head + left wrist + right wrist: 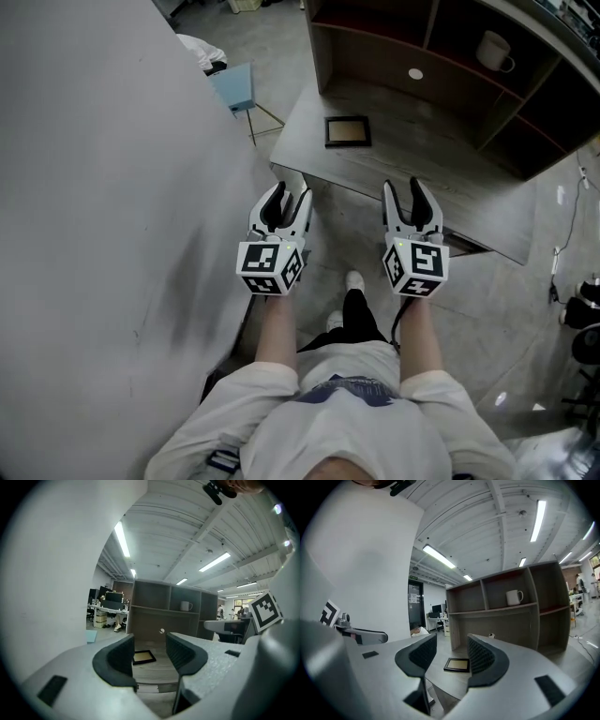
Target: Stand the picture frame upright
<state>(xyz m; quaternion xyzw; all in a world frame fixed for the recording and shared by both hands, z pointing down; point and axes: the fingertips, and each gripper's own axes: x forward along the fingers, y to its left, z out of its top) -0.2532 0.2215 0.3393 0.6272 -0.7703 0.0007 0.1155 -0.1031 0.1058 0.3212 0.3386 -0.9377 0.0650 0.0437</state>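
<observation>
Picture frame (pixel 348 131) lies flat on the worktop (pixel 441 178), toward its left edge. Left tool (pixel 289 197) and right tool (pixel 403 189) hover at the near edge, jaws apart, both empty.

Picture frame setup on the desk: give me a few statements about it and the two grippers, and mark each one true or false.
1. The picture frame lies flat on the desk. True.
2. The left gripper is shut on the frame. False: its jaws stand apart with nothing between them, short of the desk.
3. A white mug stands on the shelf behind the frame. True.
4. The right gripper holds the mug. False: it is open and empty.
</observation>
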